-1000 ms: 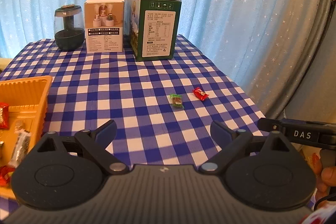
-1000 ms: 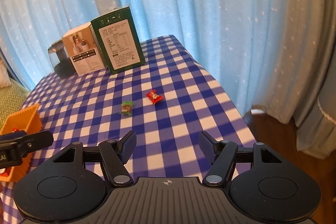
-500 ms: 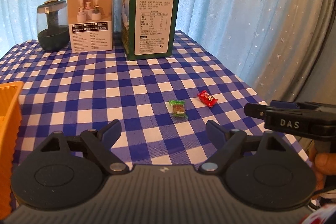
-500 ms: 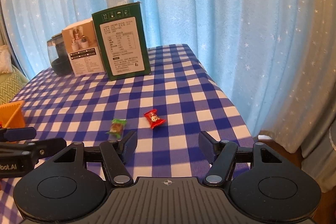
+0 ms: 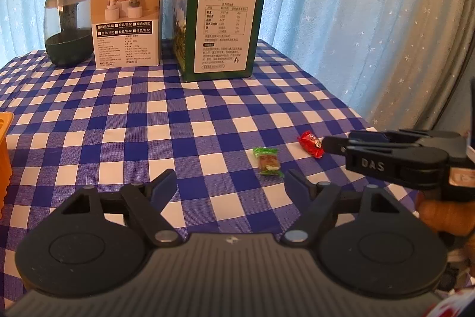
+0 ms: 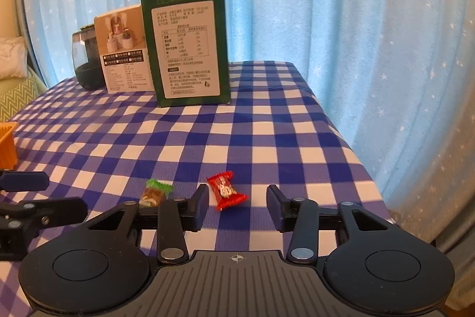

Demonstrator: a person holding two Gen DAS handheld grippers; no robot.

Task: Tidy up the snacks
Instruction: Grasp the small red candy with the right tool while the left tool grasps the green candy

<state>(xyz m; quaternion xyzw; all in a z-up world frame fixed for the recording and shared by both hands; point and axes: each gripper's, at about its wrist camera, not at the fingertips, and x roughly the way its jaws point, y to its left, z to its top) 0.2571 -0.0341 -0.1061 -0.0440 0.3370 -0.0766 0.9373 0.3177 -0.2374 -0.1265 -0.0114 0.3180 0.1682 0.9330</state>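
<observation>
A red wrapped candy [image 6: 225, 191] lies on the blue checked tablecloth, just ahead of my open right gripper [image 6: 237, 204] and partly between its fingertips. A green wrapped candy [image 6: 154, 192] lies to its left, beside the right gripper's left finger [image 6: 199, 205]. In the left wrist view the green candy [image 5: 267, 161] lies just ahead of my open, empty left gripper [image 5: 230, 186], close to its right fingertip. The red candy [image 5: 310, 144] is further right, at the tip of the right gripper [image 5: 335, 143]. An orange tray's edge [image 5: 6, 138] shows at far left.
A green carton [image 5: 219, 17], a white product box [image 5: 127, 20] and a dark glass humidifier [image 5: 67, 27] stand along the table's far edge before a blue curtain. The table's right edge [image 6: 350, 144] drops off close to the candies. The left gripper shows in the right wrist view [image 6: 35, 198].
Both grippers have moved forward and lower toward the two candies. The right gripper now brackets the red candy. The orange tray has slid almost out of the left view.
</observation>
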